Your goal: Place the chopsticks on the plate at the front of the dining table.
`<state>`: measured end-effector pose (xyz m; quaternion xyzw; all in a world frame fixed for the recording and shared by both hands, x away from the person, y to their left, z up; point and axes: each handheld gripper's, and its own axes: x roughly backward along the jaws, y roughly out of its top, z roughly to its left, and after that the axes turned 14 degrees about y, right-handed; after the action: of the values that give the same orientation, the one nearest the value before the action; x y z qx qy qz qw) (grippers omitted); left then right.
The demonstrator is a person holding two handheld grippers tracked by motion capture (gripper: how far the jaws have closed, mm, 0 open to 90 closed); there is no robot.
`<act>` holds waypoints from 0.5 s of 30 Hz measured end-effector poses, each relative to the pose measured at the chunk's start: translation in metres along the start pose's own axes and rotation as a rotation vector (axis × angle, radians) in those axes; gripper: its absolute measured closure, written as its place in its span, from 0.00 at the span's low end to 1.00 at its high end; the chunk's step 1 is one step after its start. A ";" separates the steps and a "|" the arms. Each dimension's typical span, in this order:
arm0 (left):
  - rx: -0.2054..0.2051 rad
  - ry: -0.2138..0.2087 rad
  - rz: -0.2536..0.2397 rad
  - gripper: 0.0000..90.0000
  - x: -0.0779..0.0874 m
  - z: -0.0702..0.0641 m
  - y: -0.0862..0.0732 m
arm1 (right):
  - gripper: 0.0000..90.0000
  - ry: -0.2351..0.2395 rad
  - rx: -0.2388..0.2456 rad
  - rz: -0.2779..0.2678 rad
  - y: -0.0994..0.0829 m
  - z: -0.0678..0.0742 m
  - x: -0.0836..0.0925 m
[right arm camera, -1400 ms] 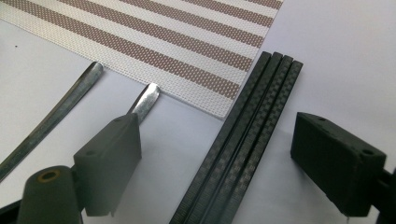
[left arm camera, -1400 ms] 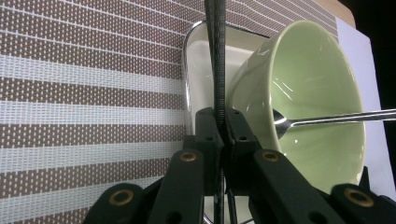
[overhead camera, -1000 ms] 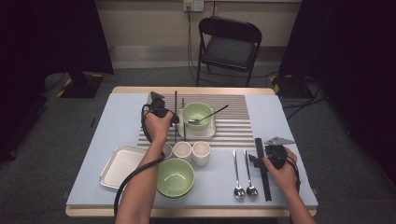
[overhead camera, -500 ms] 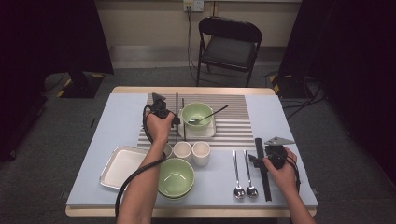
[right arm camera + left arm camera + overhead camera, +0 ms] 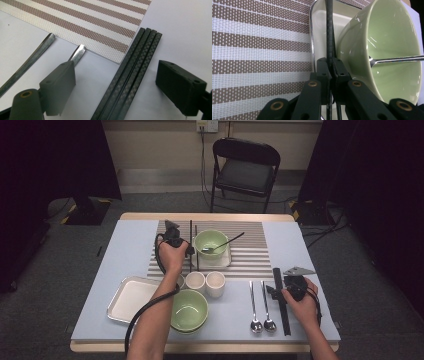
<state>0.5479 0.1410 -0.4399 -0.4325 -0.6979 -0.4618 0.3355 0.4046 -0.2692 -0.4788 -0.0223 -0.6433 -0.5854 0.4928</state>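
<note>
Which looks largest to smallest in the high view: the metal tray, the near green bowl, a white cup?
1. Metal tray, though the forearm hides part of it.
2. Near green bowl.
3. White cup, smallest; its neighbour cup looks alike.

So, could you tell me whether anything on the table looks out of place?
Nothing is spilled or broken. The spoon lies slanted in the green bowl, its handle jutting over the rim.
</note>
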 end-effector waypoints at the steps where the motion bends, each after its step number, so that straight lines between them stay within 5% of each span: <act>1: -0.002 -0.001 0.005 0.96 0.000 0.000 0.000 | 0.17 0.001 0.001 0.001 0.000 0.000 0.000; 15: 0.000 0.012 0.011 0.96 -0.004 -0.003 -0.002 | 0.17 0.000 0.001 0.000 0.000 0.000 0.000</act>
<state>0.5480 0.1369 -0.4433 -0.4336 -0.6935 -0.4623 0.3425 0.4046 -0.2692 -0.4788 -0.0220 -0.6436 -0.5850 0.4930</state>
